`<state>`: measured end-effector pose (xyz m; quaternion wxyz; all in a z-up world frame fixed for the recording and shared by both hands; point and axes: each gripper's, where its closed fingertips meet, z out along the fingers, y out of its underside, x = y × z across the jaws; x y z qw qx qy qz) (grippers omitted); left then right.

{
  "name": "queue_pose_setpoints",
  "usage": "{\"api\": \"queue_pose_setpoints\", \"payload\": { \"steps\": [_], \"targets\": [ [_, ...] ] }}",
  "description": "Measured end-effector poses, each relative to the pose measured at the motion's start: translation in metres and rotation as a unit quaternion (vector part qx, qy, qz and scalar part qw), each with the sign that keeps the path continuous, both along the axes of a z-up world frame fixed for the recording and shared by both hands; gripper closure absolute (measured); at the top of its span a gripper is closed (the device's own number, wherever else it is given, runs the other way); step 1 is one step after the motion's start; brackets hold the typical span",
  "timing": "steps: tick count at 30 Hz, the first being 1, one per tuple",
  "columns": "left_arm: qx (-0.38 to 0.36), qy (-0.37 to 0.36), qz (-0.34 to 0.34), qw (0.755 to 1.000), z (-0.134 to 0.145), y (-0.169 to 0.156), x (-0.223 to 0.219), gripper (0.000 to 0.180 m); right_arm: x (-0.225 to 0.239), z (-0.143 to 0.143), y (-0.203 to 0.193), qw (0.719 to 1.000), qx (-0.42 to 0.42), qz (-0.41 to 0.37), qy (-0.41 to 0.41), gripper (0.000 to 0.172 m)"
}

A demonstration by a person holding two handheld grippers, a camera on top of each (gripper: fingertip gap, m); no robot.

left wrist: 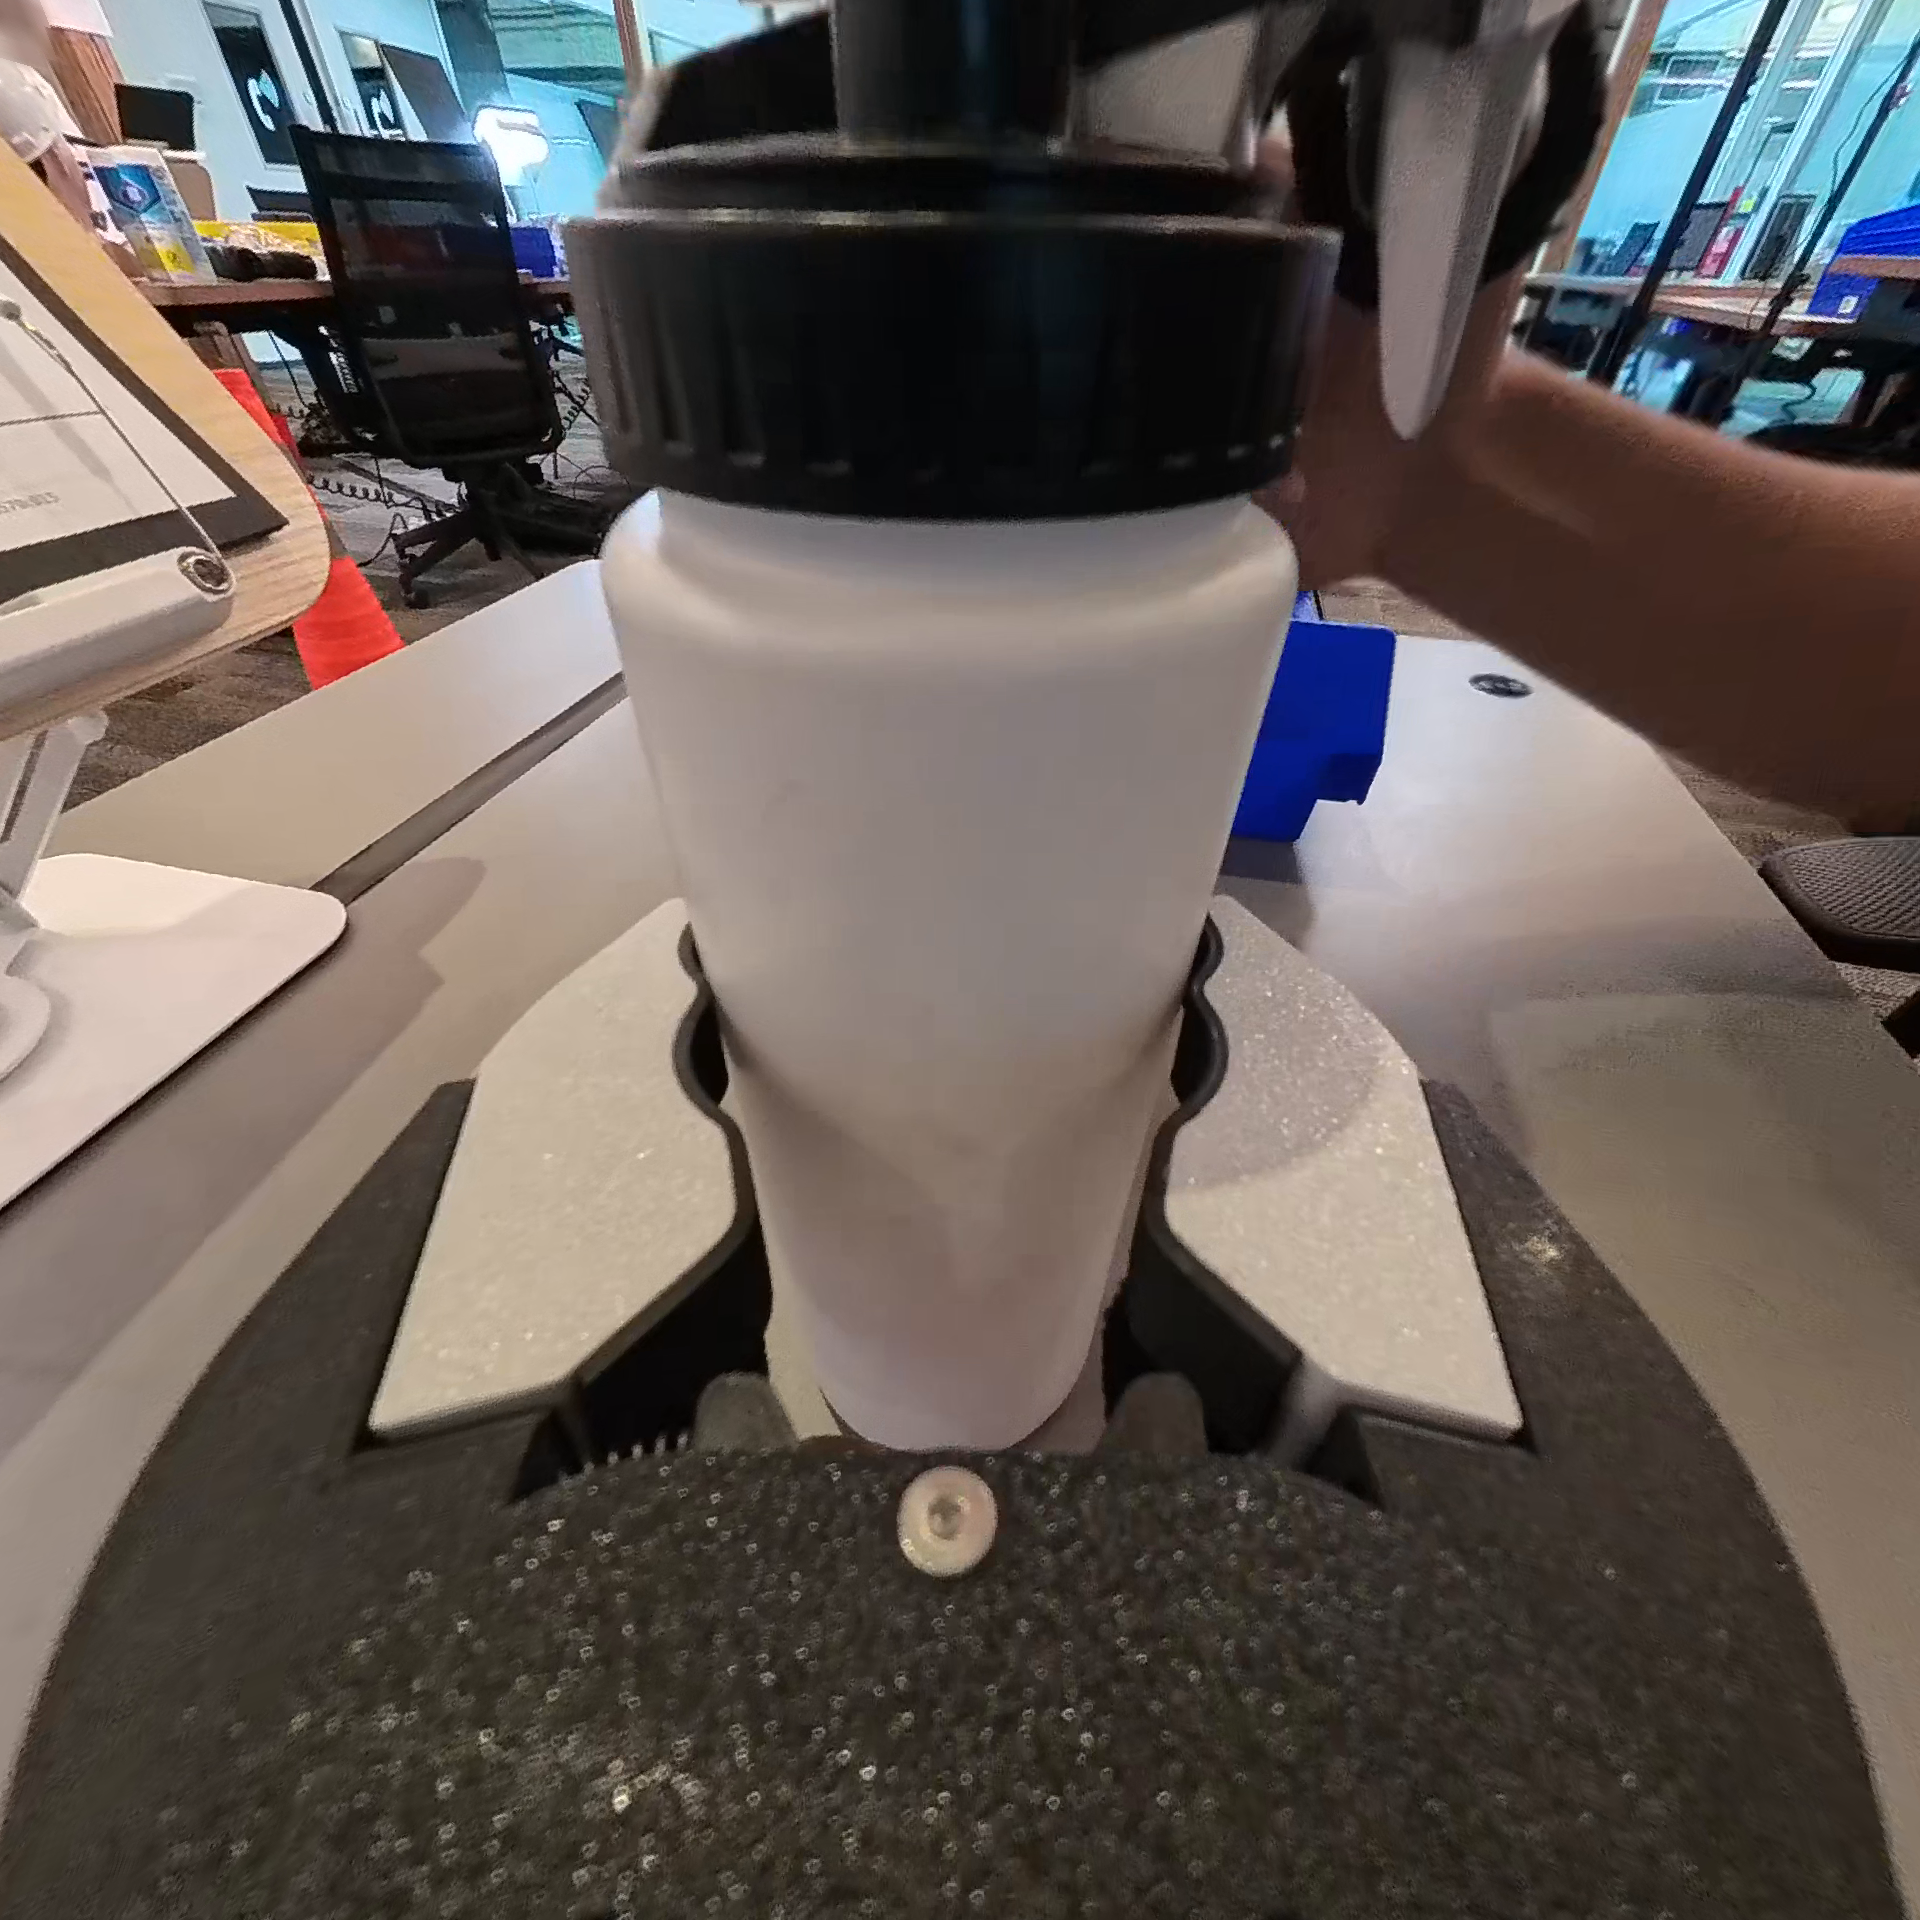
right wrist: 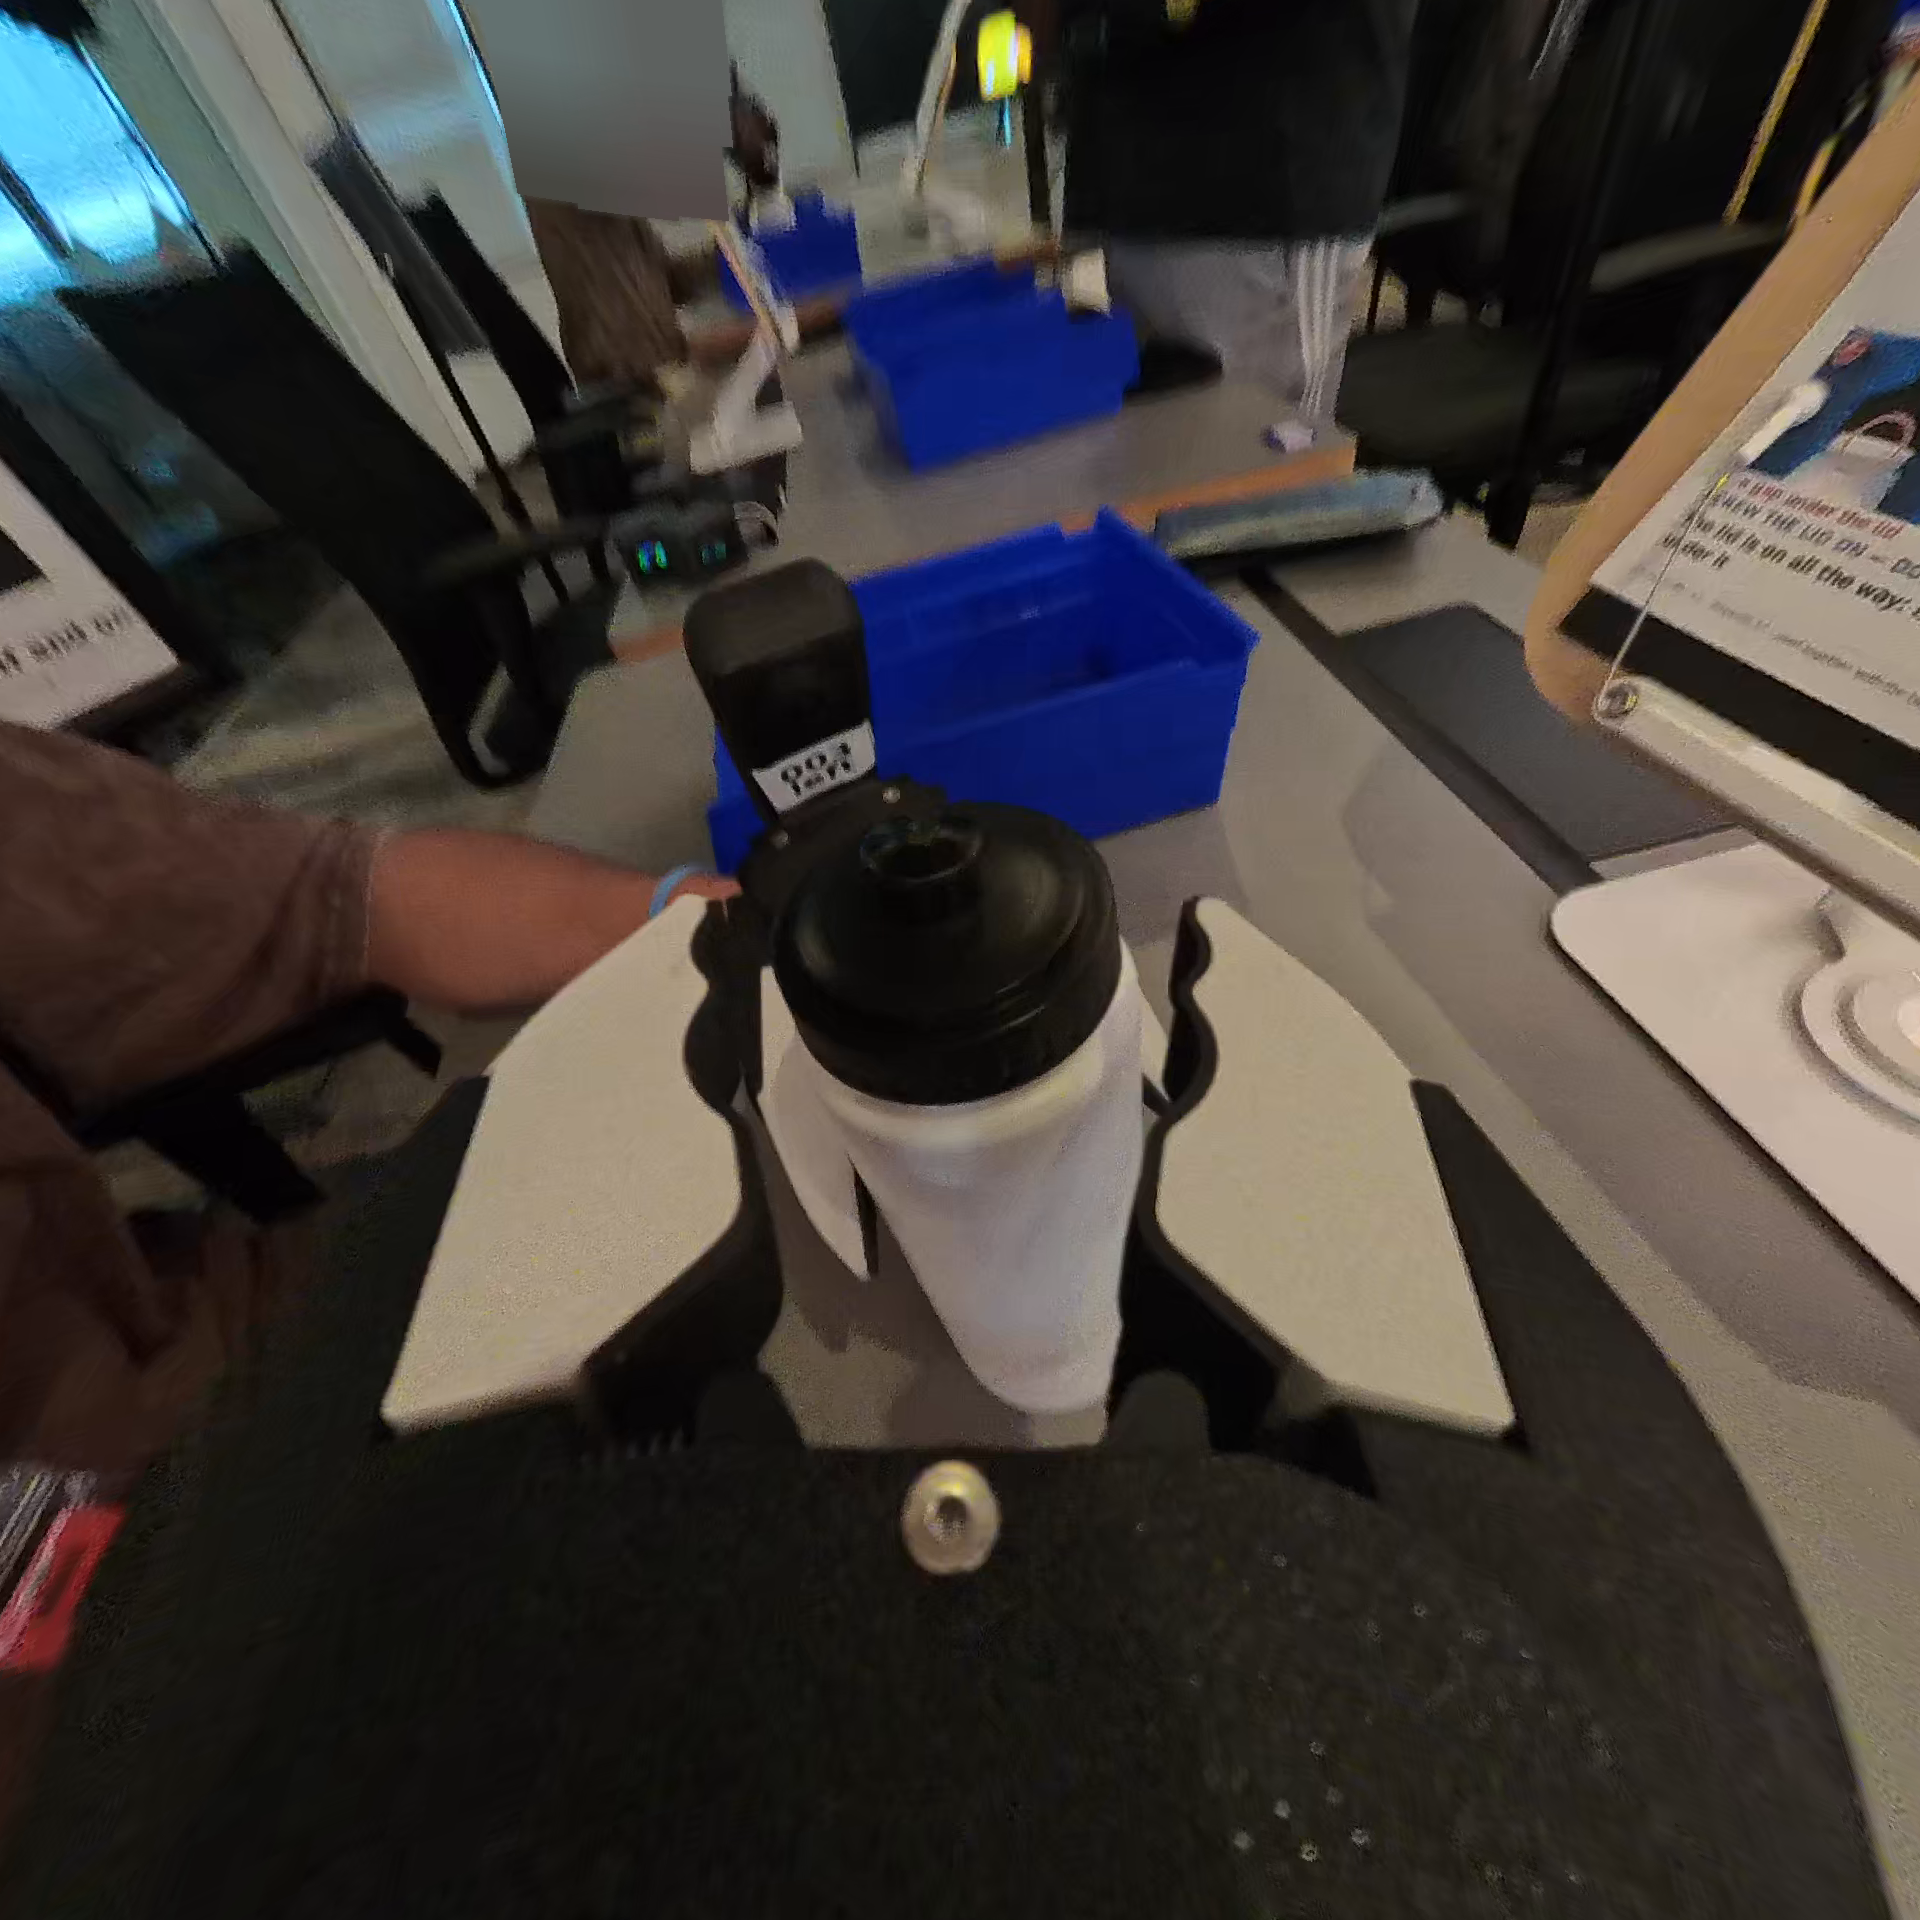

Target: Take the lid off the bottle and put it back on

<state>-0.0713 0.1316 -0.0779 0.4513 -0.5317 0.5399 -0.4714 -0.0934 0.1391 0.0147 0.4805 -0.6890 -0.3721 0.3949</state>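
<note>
I am clamping the white plastic bottle point(left wrist: 951, 883), upright on the grey table point(left wrist: 1507, 1039), in my left gripper point(left wrist: 948, 997). My right gripper point(right wrist: 940, 997) is straddling the ribbed black screw lid point(right wrist: 940, 966), released. Whether it is unscrewed yet, I cannot tell.

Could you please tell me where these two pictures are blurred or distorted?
Left wrist view: the black lid and the right tongs' white finger are smeared by motion, while the white bottle bulges from wide-angle distortion. Right wrist view: the background and blue bin are soft, with a mosaic patch at the top.
</note>
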Motion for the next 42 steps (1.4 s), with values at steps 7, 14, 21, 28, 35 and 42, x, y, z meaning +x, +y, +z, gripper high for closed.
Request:
{"api": "queue_pose_setpoints", "payload": {
  "steps": [7,14,21,28,35,42],
  "targets": [
    [-0.003,0.000,0.001,1.000,0.000,0.001,0.000,0.096,-0.009,-0.012,0.002,0.997,0.041,-0.028,0.053,0.101],
    [-0.006,-0.001,0.007,1.000,0.000,0.003,-0.001,0.096,-0.009,-0.012,0.007,0.987,0.061,-0.141,0.047,0.102],
    [-0.004,-0.001,0.004,1.000,0.000,0.002,0.000,0.096,-0.005,-0.013,0.008,0.925,0.075,-0.373,0.017,0.102],
    [-0.003,0.002,0.002,1.000,0.000,0.002,-0.001,0.096,0.016,0.006,-0.006,0.942,0.150,-0.298,-0.026,0.090],
    [-0.005,0.000,-0.001,1.000,0.000,0.002,-0.002,0.096,0.015,0.011,-0.026,0.993,0.090,-0.054,0.047,0.098],
    [-0.001,0.001,0.001,1.000,0.000,0.001,-0.001,0.096,0.000,-0.012,0.001,0.997,0.054,-0.056,0.010,0.097]
  ]
}}
